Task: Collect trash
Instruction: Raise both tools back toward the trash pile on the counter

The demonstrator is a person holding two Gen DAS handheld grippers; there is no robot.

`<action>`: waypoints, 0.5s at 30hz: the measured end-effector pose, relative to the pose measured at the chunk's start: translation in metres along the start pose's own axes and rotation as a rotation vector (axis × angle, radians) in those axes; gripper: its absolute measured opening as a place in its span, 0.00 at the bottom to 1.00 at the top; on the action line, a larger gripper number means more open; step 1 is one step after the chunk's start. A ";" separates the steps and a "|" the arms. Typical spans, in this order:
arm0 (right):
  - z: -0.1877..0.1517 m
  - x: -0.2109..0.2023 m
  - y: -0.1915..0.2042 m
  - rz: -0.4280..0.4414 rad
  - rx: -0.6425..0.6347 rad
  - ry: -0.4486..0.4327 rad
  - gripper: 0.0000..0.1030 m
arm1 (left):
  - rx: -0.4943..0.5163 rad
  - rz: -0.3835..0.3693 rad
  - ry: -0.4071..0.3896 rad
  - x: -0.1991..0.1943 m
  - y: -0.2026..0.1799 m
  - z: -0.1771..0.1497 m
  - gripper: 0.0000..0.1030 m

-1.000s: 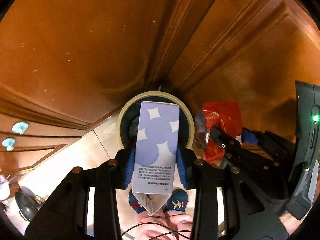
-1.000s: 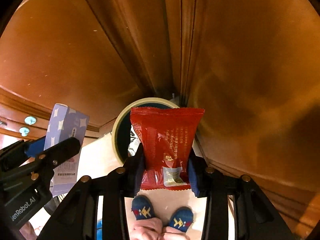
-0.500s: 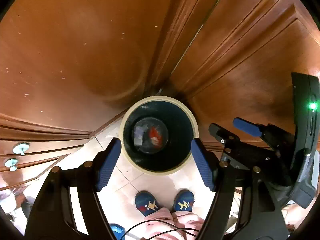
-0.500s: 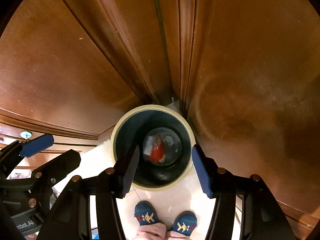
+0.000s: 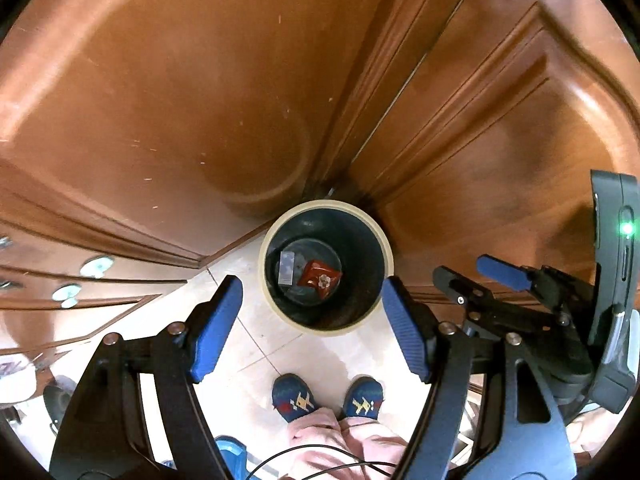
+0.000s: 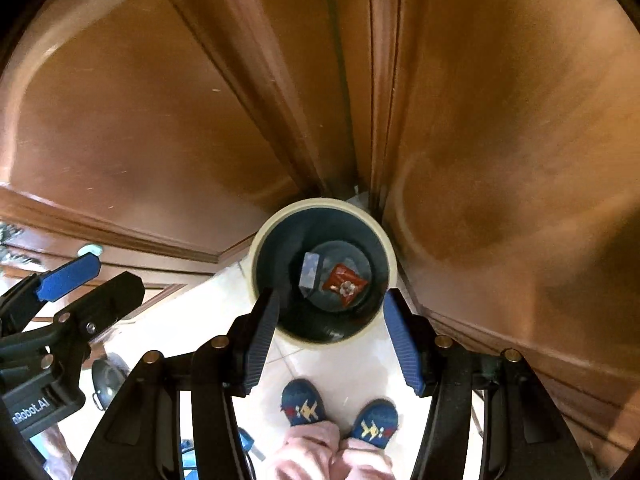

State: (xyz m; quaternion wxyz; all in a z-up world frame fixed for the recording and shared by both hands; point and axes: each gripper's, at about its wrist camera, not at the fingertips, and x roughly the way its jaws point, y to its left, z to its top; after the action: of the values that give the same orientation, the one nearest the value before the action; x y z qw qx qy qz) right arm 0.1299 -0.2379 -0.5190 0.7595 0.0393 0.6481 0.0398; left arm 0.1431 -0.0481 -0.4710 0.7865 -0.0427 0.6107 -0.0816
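The box (image 5: 286,273) and red wrapper (image 5: 320,278), dropped from the grippers, are now lying in the bin (image 5: 384,240), leaving the left gripper (image 5: 312,322) and right gripper (image 6: 330,338) hanging above with fingers apart and empty.

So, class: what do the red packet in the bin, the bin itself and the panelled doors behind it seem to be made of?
Red packet: probably glossy plastic film; it is creased and glints.
Round dark bin with a cream rim: likely moulded plastic, smooth and matt, though metal is possible.
Brown panelled doors: varnished wood, with visible mouldings, sheen and small scratches.
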 end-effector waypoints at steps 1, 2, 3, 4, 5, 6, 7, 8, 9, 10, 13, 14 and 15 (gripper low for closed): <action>-0.002 -0.007 0.002 0.002 -0.003 0.000 0.54 | 0.002 0.003 -0.006 -0.009 -0.002 -0.001 0.68; -0.002 -0.015 0.005 0.005 -0.009 -0.002 0.54 | 0.005 0.007 -0.012 -0.016 -0.005 -0.003 0.68; -0.003 -0.024 0.009 0.009 -0.015 -0.004 0.54 | 0.009 0.010 -0.017 -0.022 -0.007 -0.004 0.68; -0.006 -0.032 0.010 0.010 -0.019 -0.006 0.54 | 0.013 0.014 -0.024 -0.031 -0.009 -0.006 0.68; -0.007 -0.043 0.012 0.014 -0.025 -0.009 0.54 | 0.015 0.019 -0.033 -0.040 -0.012 -0.007 0.68; -0.009 -0.055 0.015 0.018 -0.031 -0.013 0.54 | 0.017 0.023 -0.041 -0.051 -0.014 -0.009 0.68; -0.012 -0.064 0.016 0.021 -0.037 -0.017 0.54 | 0.018 0.024 -0.047 -0.060 -0.016 -0.011 0.68; -0.013 -0.076 0.018 0.023 -0.044 -0.021 0.54 | 0.016 0.024 -0.056 -0.072 -0.018 -0.012 0.68; -0.015 -0.086 0.021 0.026 -0.053 -0.025 0.54 | 0.014 0.027 -0.065 -0.085 -0.021 -0.014 0.68; -0.018 -0.099 0.023 0.027 -0.062 -0.030 0.54 | 0.014 0.031 -0.075 -0.101 -0.022 -0.017 0.68; -0.024 -0.134 0.030 0.036 -0.081 -0.049 0.54 | 0.009 0.041 -0.110 -0.140 -0.025 -0.023 0.68; -0.025 -0.148 0.032 0.041 -0.087 -0.058 0.54 | 0.006 0.045 -0.123 -0.152 -0.026 -0.025 0.68; -0.026 -0.162 0.033 0.045 -0.092 -0.062 0.54 | 0.001 0.051 -0.138 -0.166 -0.027 -0.027 0.68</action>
State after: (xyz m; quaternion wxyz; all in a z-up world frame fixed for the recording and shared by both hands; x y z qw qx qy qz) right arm 0.0781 -0.2226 -0.3602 0.7792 0.0202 0.6206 0.0852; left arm 0.0754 -0.0442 -0.3150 0.8285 -0.0325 0.5559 -0.0588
